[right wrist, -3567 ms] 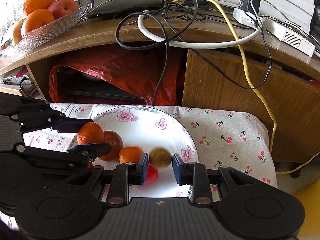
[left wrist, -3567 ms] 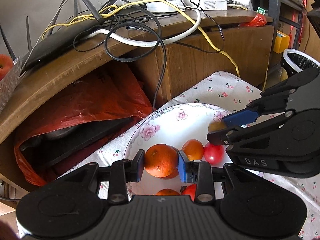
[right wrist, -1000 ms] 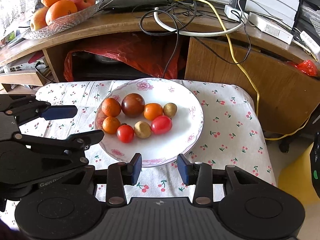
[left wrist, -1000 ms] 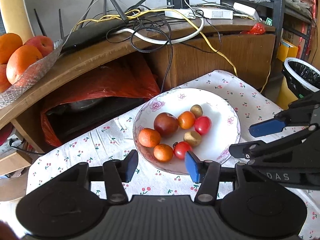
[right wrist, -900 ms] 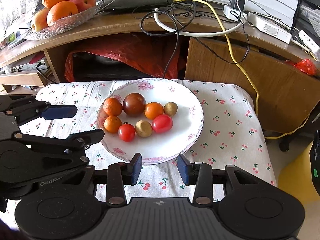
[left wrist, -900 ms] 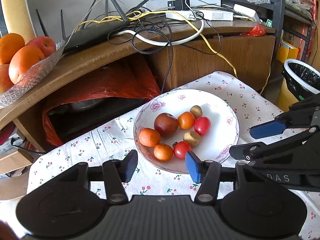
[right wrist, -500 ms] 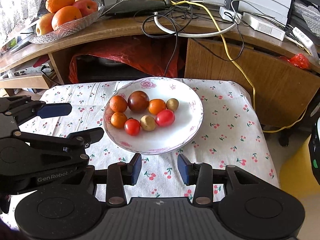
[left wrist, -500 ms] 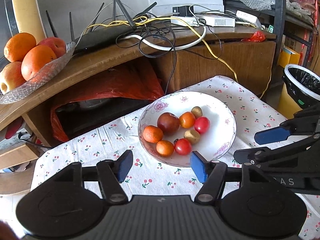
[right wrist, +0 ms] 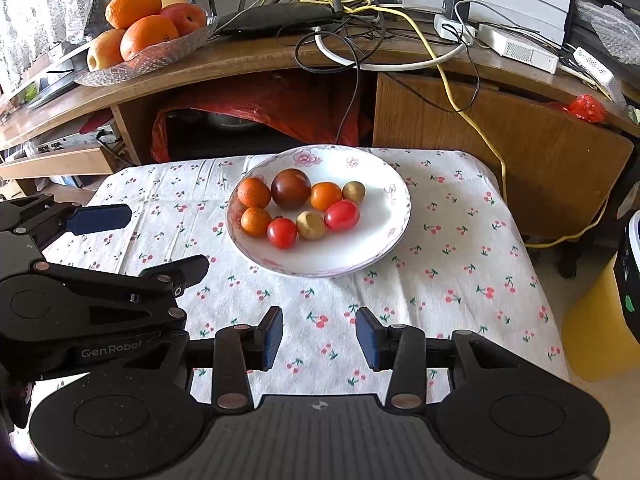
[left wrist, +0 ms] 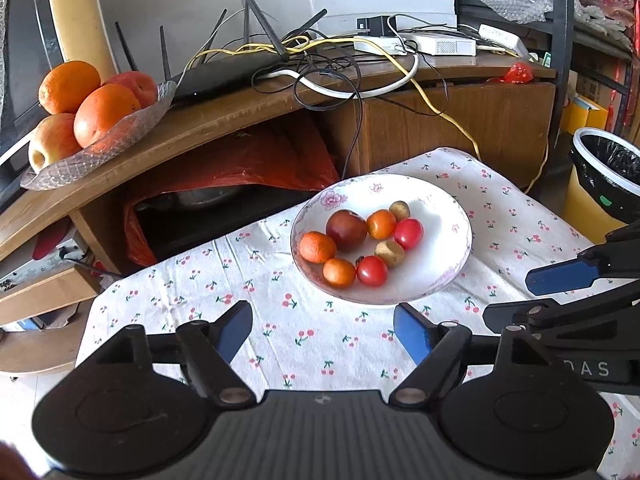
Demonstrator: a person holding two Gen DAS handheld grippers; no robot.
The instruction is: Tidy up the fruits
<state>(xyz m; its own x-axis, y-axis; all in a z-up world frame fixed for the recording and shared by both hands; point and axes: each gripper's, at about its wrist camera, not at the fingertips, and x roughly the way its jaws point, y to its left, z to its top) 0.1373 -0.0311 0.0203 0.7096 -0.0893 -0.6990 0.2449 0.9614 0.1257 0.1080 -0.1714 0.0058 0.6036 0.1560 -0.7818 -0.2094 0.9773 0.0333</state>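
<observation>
Resting: eight small fruits are seen grouped on the left half of a white plate [right wrist: 394, 216], which sits on a cherry-print cloth [right wrist: 460, 264] over a low table.
Left gripper [left wrist: 322, 330]: blue-padded jaws are spread wide and empty, held above the cloth, short of the plate's near rim.
Right gripper [right wrist: 319, 336]: jaws are spread apart with nothing between them, also held back from the plate.
Plate: glazed ceramic is shown, shallow and round, with pink flowers on the rim; it is judged hard, slick and breakable.
Mandarins [right wrist: 253, 192]: three round orange fruits with dimpled peel are seen; they are judged light, slightly yielding, best gripped across the widest middle.
Tomatoes [right wrist: 341, 215]: two glossy red ones are shown; thin, slippery skin is expected, so a gentle squeeze at the sides is judged wise.
Dark fruit [right wrist: 291, 188]: the largest piece is smooth and maroon, possibly a plum, and probably the heaviest.
Tan fruits [right wrist: 310, 225]: two small dull brown balls are seen; their kind cannot be told, and the matte skin is judged easy to hold.
Background: a glass dish [right wrist: 160, 54] of oranges and apples stands on a wooden shelf beside tangled cables [right wrist: 360, 20].
</observation>
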